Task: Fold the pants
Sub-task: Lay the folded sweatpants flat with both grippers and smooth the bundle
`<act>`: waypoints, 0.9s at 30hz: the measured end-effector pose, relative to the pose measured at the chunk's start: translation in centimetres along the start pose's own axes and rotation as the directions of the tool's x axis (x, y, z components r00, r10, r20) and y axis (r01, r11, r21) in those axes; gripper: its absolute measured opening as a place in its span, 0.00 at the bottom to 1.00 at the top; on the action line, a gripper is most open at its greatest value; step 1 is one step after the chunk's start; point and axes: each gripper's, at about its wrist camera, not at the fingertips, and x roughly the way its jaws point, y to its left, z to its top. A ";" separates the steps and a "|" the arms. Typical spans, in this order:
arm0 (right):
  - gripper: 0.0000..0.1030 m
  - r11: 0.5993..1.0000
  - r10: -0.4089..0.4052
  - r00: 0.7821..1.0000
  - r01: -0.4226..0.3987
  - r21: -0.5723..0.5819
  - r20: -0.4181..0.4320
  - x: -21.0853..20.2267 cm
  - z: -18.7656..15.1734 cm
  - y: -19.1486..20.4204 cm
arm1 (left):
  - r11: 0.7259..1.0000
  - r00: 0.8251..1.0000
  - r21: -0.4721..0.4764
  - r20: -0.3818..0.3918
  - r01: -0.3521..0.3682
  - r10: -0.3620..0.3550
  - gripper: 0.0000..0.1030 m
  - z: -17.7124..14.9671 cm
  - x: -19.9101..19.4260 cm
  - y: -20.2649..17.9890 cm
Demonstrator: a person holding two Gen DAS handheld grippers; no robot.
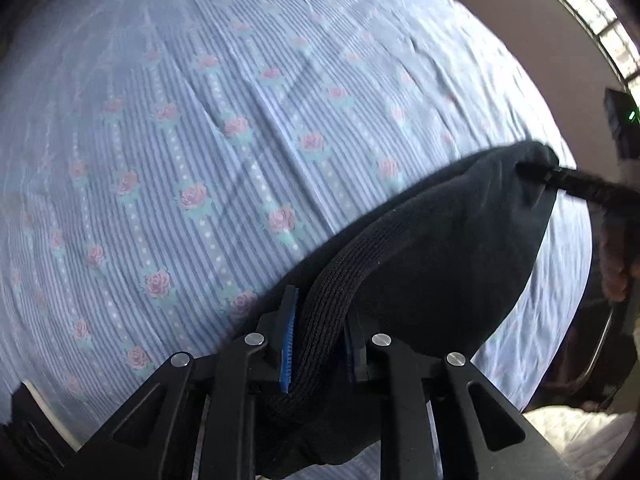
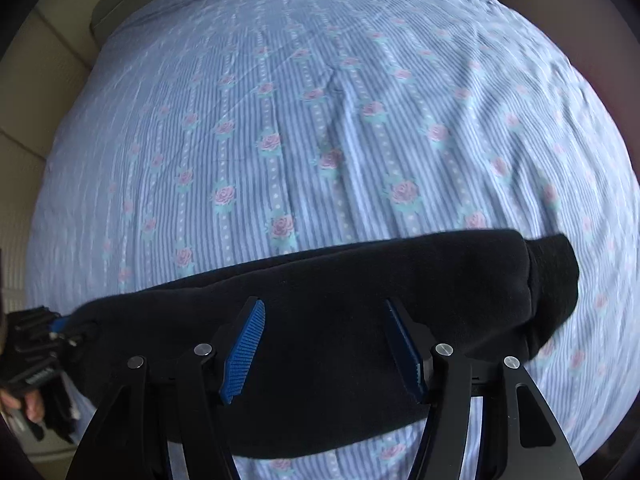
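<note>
The black pants (image 1: pixel 452 256) hang over a bed with a blue striped, rose-patterned sheet (image 1: pixel 200 120). My left gripper (image 1: pixel 320 340) is shut on the ribbed waistband (image 1: pixel 340 280) of the pants. In the left wrist view the right gripper (image 1: pixel 560 182) reaches the pants' far corner; whether it grips there I cannot tell. In the right wrist view the pants (image 2: pixel 320 280) stretch across the lower frame. My right gripper (image 2: pixel 324 344) has its blue pads (image 2: pixel 244 348) spread wide apart over the cloth. The left gripper (image 2: pixel 44 340) shows at the left edge, on the pants' end.
The bed sheet (image 2: pixel 320 120) fills most of both views. A beige floor or wall (image 2: pixel 36 80) lies beyond the bed's left side. A window (image 1: pixel 592 8) and a dark device with a green light (image 1: pixel 624 120) are at the right. White bedding (image 1: pixel 580 428) lies at the lower right.
</note>
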 end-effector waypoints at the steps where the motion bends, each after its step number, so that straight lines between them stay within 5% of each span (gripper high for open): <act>1: 0.60 1.000 -0.023 1.000 0.023 -0.017 -0.004 0.5 0.2 0.2 | 1.000 1.000 -0.014 0.008 -0.002 0.002 0.19 0.0 0.0 0.2; 5: 0.48 0.988 -0.153 0.987 0.152 -0.019 -0.056 3.6 1.0 -1.1 | 0.997 1.000 -0.070 0.008 -0.019 0.019 0.19 -0.3 0.9 0.6; 9: 0.47 0.986 -0.166 0.984 0.167 0.007 -0.065 4.4 1.4 -2.6 | 0.996 0.999 -0.077 0.000 -0.053 0.053 0.21 -0.4 1.7 0.6; 14: 0.47 0.958 -0.282 0.958 0.278 -0.070 -0.046 4.2 1.1 -2.4 | 0.990 0.998 -0.130 -0.025 -0.062 0.059 0.30 -0.6 2.4 1.1; 16: 0.47 0.965 -0.258 0.965 0.254 -0.062 -0.050 4.1 1.0 -2.9 | 0.988 0.994 -0.113 -0.031 -0.103 0.101 0.37 -0.6 2.3 0.8; 18: 0.47 0.966 -0.255 0.966 0.252 -0.061 -0.037 2.9 1.2 -2.8 | 0.975 0.979 -0.097 -0.021 -0.202 0.201 0.59 -0.4 1.6 0.1; 22: 0.53 0.979 -0.197 0.977 0.200 -0.028 0.081 -2.3 1.1 -2.5 | 0.968 0.967 -0.127 0.106 -0.217 0.231 0.70 -1.5 -2.6 -1.1; 23: 0.55 0.982 -0.180 0.978 0.184 -0.028 0.109 -3.8 0.8 -2.3 | 0.966 0.960 -0.138 0.145 -0.220 0.240 0.77 -2.1 -4.0 -1.4; 27: 0.64 0.990 -0.140 0.977 0.143 -0.004 0.159 -7.5 -1.1 -1.4 | 0.948 0.922 -0.151 0.233 -0.279 0.308 0.78 -4.7 -7.6 -2.8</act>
